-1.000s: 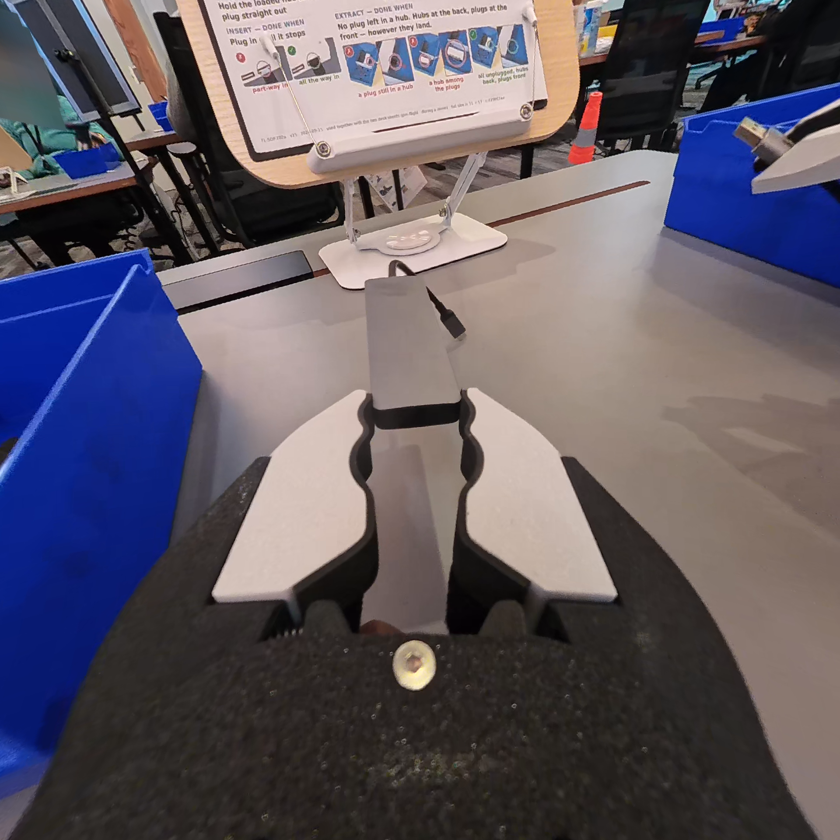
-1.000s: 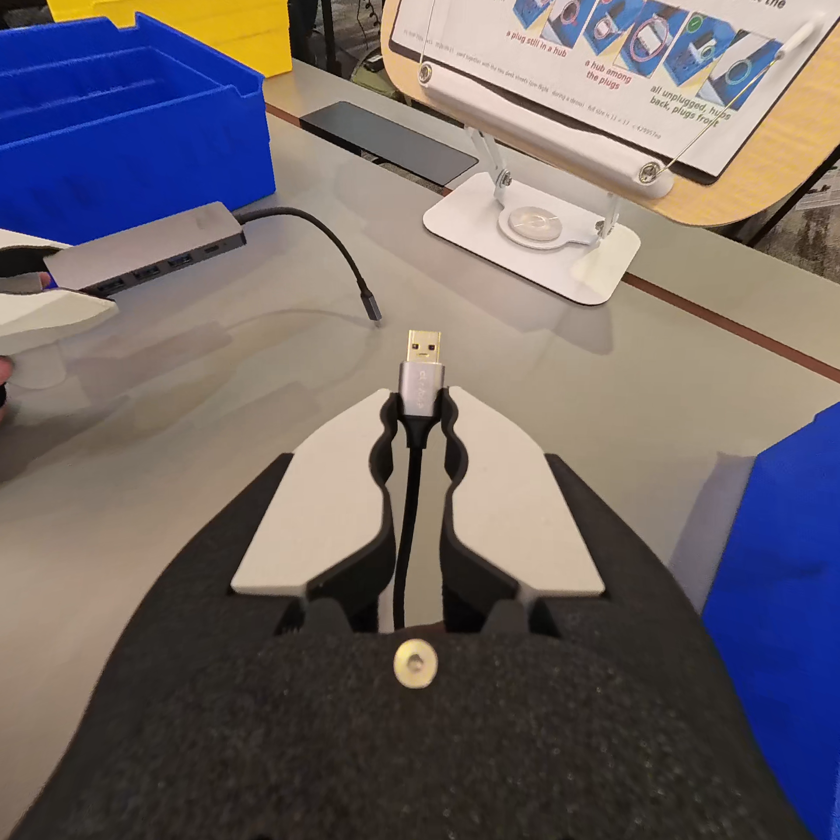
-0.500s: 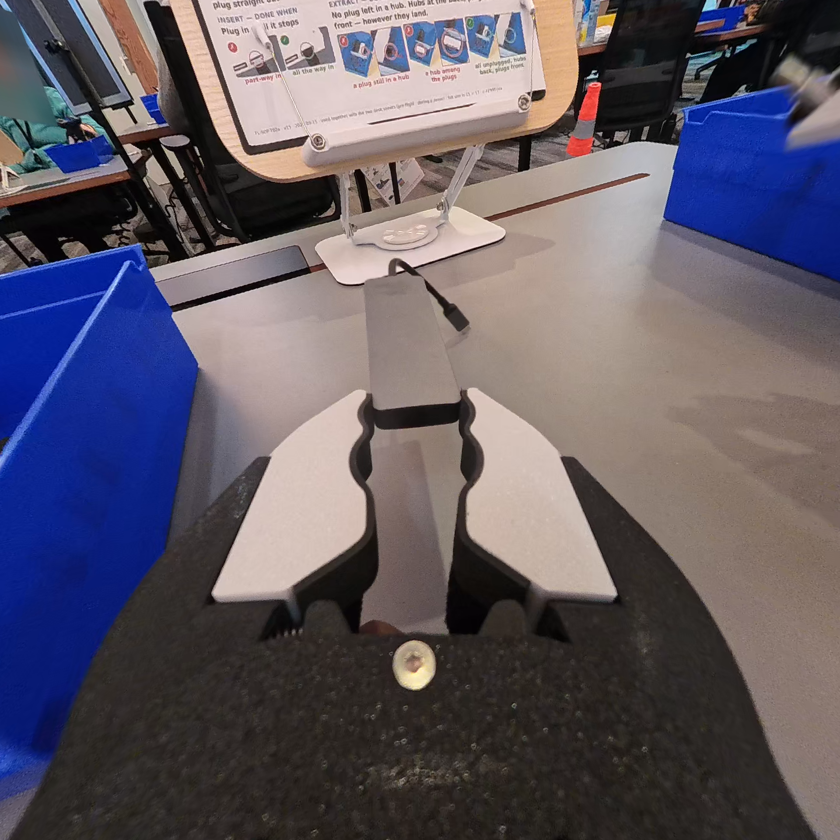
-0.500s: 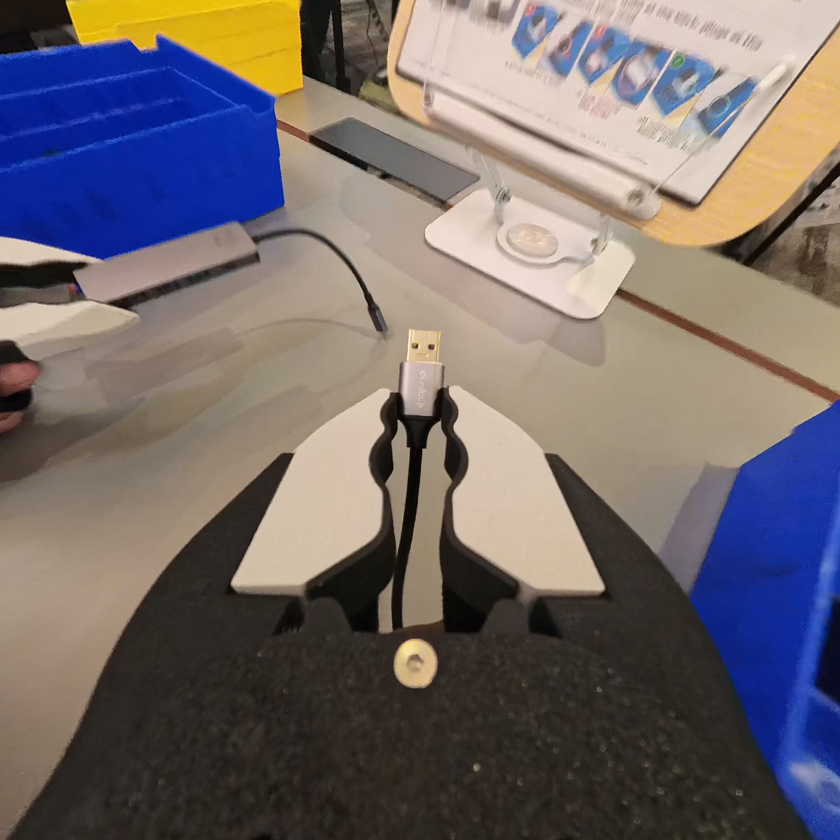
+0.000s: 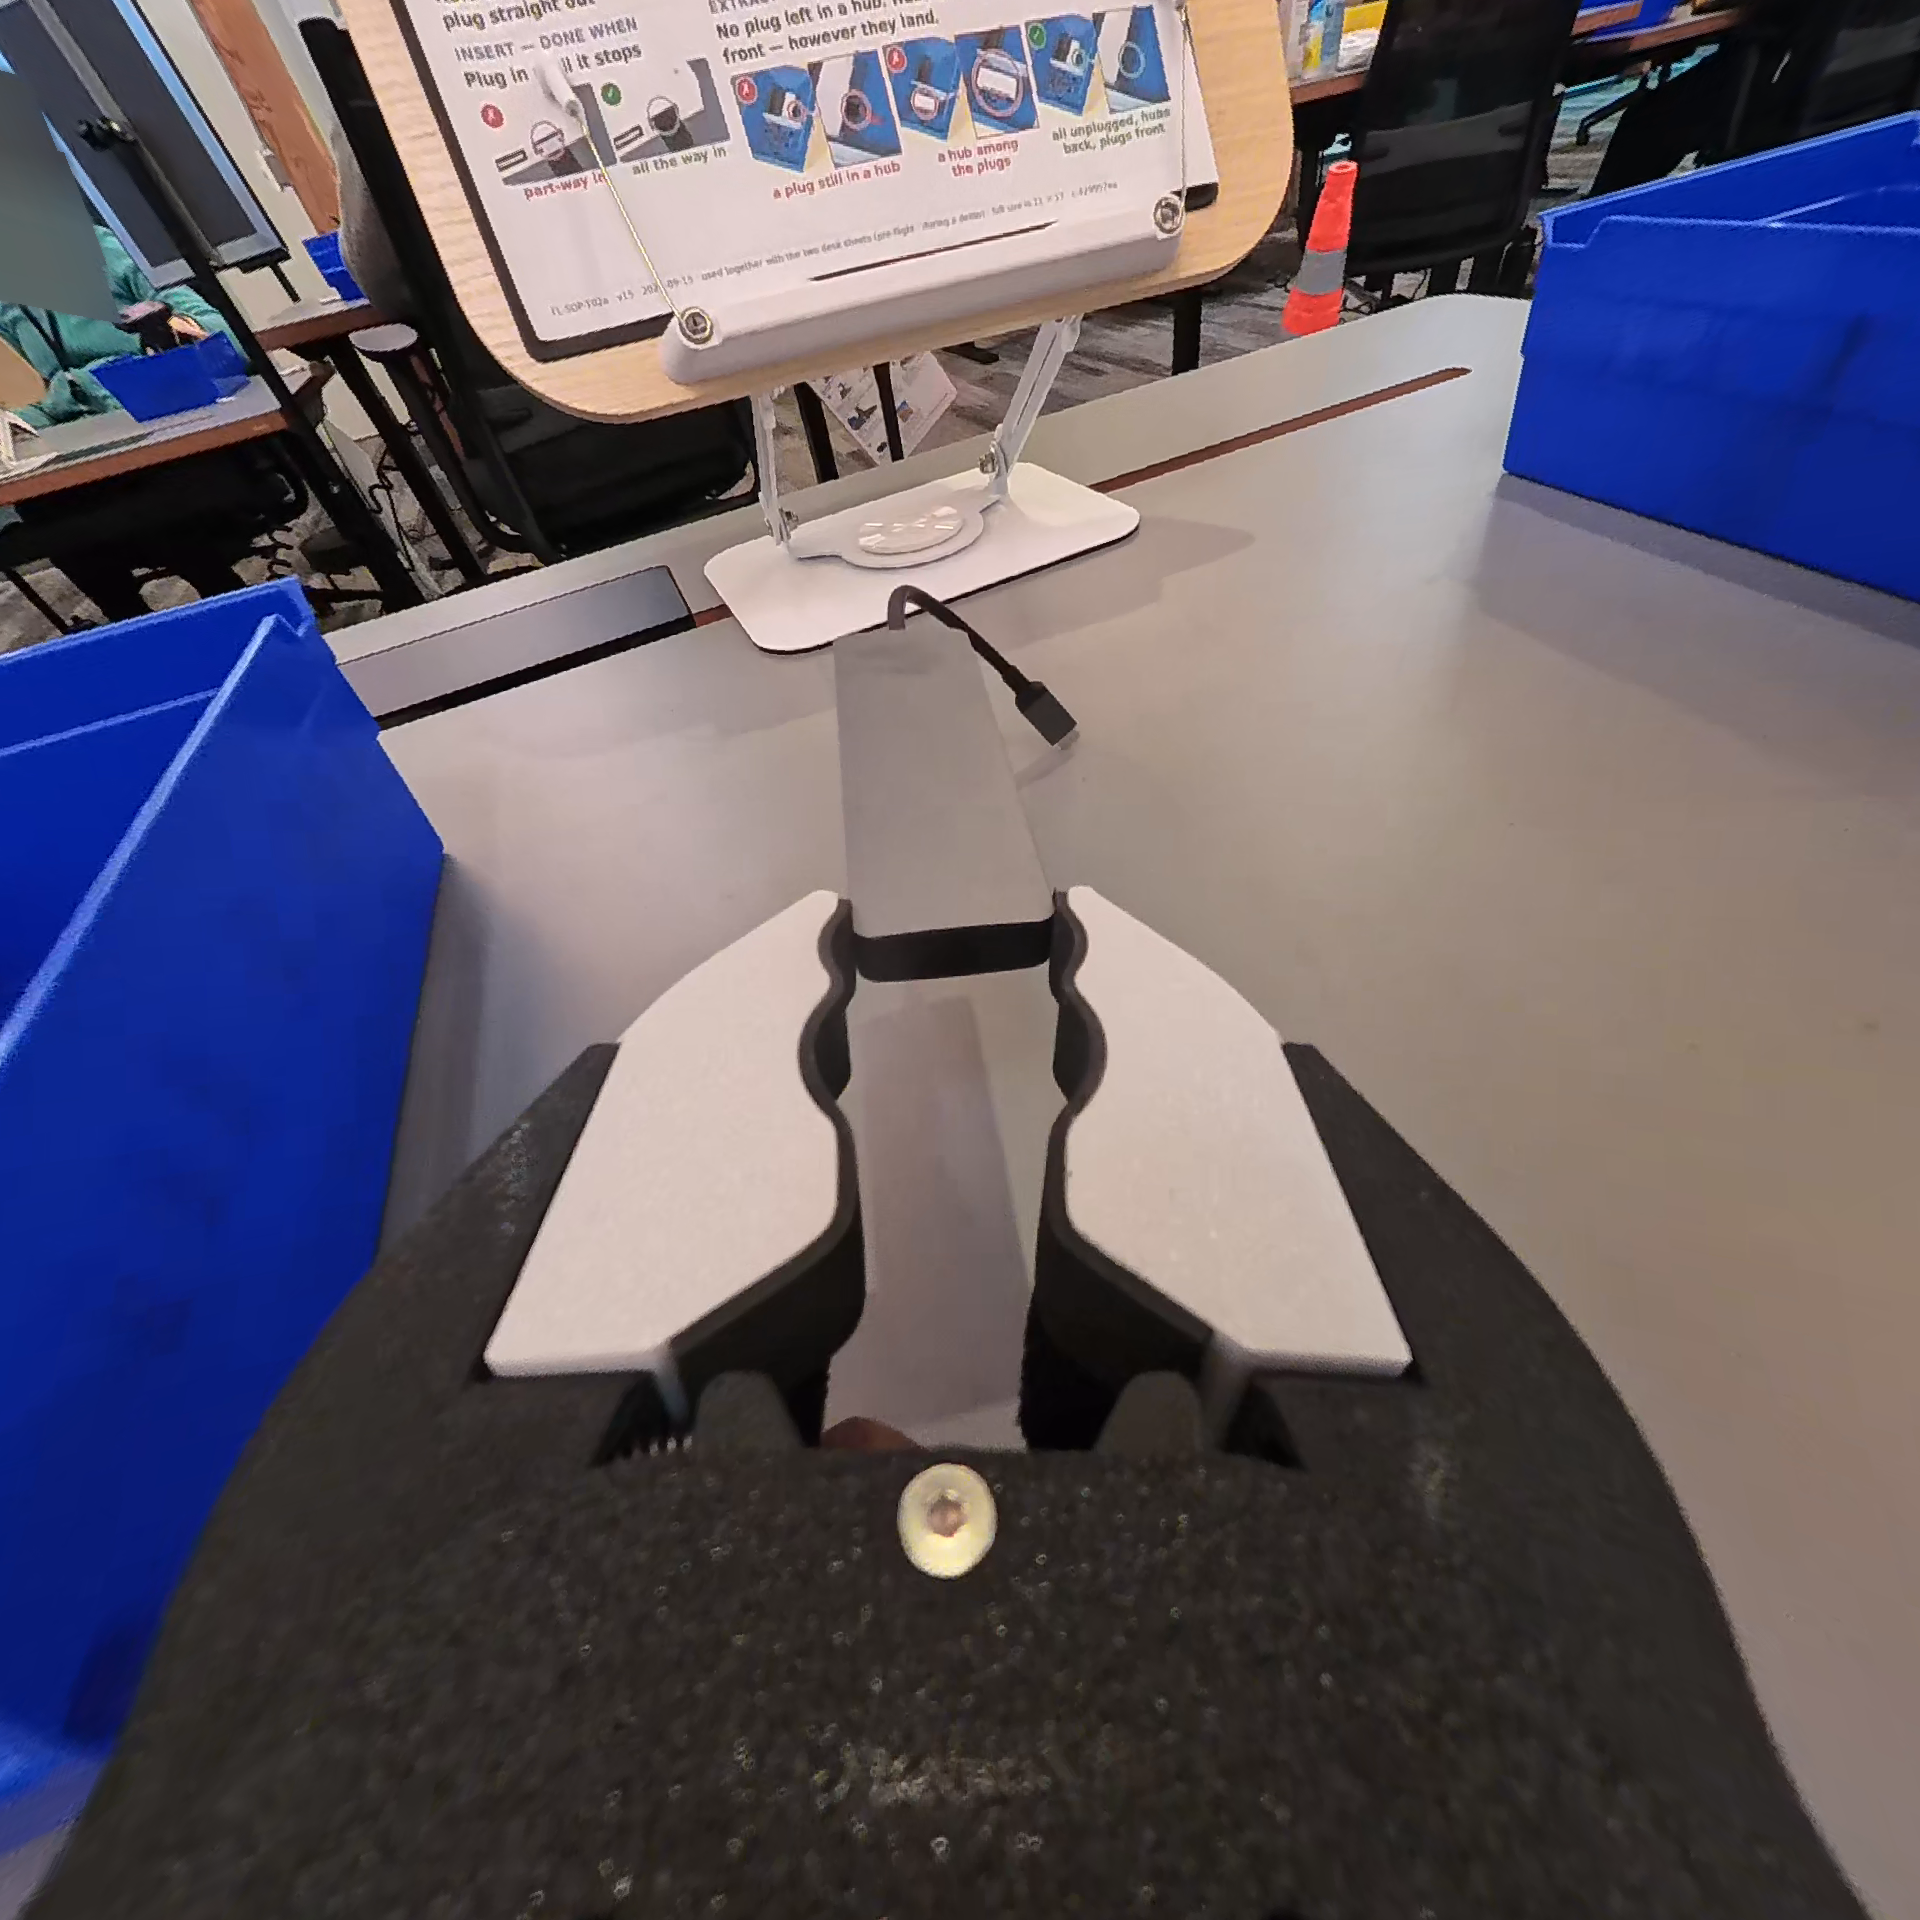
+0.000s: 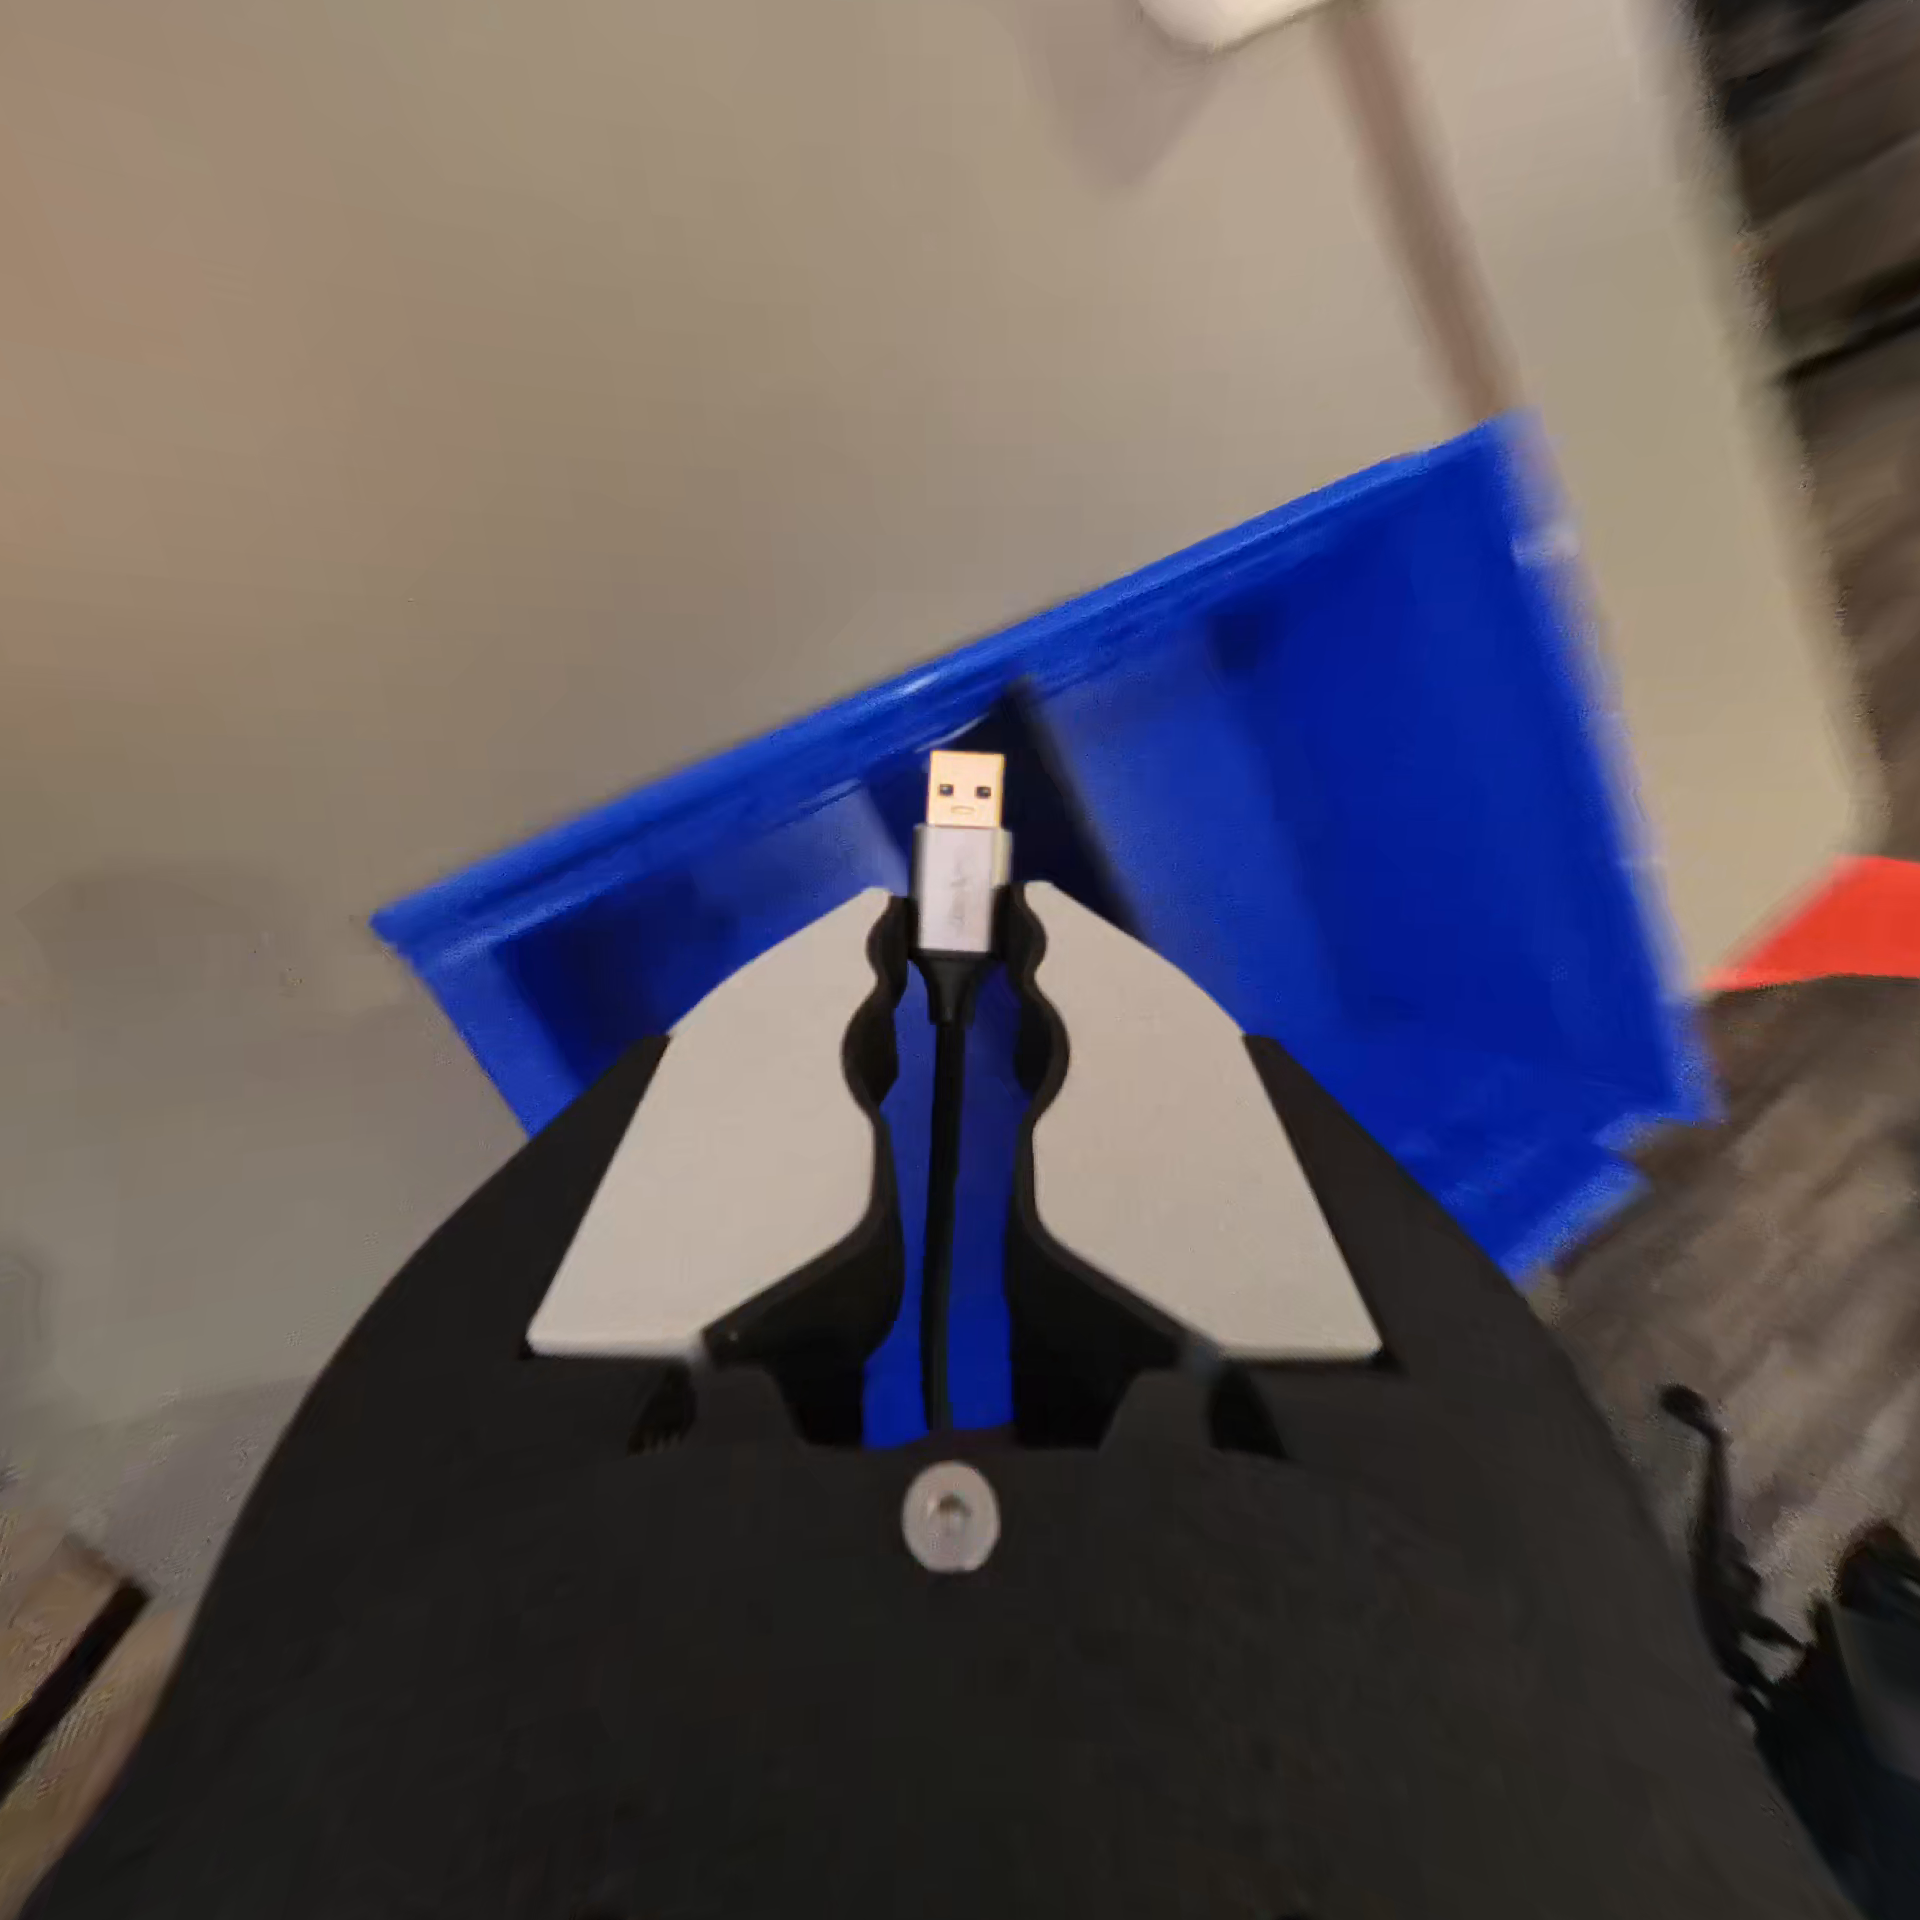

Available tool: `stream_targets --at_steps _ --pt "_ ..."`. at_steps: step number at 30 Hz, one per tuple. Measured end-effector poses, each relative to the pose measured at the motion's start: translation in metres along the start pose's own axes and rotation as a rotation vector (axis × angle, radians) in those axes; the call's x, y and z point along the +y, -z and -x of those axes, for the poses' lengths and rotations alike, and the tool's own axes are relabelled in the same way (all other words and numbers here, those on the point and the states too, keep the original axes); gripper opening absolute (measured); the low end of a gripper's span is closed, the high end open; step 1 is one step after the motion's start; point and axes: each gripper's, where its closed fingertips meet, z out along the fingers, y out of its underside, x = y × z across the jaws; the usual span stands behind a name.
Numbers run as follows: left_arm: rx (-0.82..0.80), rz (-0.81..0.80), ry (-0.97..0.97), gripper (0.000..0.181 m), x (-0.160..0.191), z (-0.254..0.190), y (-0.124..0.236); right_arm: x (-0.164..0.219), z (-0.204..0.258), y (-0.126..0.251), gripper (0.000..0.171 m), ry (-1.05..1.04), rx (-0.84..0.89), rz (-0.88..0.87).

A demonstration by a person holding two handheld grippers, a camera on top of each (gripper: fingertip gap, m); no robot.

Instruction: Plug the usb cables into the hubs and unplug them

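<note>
- Blue plastic bin (image 5: pixel 187 1039) at far left of the left wrist view, smooth angled walls, sitting on the matte grey tabletop (image 5: pixel 1455 935).
- Left tongs (image 5: pixel 951 925): flat grey plates with wavy black inner edges, mounted in coarse black foam. Clamped on the near end of the hub (image 5: pixel 935 790), one finger on each long side.
- Hub is a slim grey metal slab with a black end cap, pointing straight away from the camera, held above the tabletop.
- Hub's short black cable (image 5: pixel 987 655) loops off the far end to the right; its small plug hangs free, plugged into nothing.
- Behind the hub: white flat-based stand (image 5: pixel 925 551) carrying a light wood board (image 5: pixel 1236 239) with a printed sheet clipped on.
- Second blue bin (image 5: pixel 1714 343) at far right of the left wrist view, well apart from the hub.
- Right wrist view is motion-blurred. Same grey tabletop (image 6: pixel 520 416) at left, a blue bin (image 6: pixel 1351 831) with an inner divider ridge at centre-right.
- Right tongs (image 6: pixel 961 914) clamped on the usb cable (image 6: pixel 948 1195) just behind its plug (image 6: pixel 966 821): silver sleeve, gold-toned metal tip sticking out past the fingertips, in front of the blue bin. Black braided cord runs back between the fingers.
- USB plug is not in the hub.
</note>
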Motion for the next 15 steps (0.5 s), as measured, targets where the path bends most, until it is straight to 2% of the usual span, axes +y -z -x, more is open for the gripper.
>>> stream_targets --at_steps 3,10,15 --pt "0.000 0.003 0.001 0.035 0.000 0.000 0.000 0.032 0.030 -0.046 0.019 0.050 -0.166 0.143" --pt "0.000 0.008 0.010 0.035 0.001 0.001 -0.001 0.056 0.061 -0.088 0.019 -0.063 -0.378 0.281" --pt "0.011 0.014 0.001 0.035 0.002 -0.001 -0.002 0.049 0.056 -0.094 0.020 -0.216 -0.402 0.200"
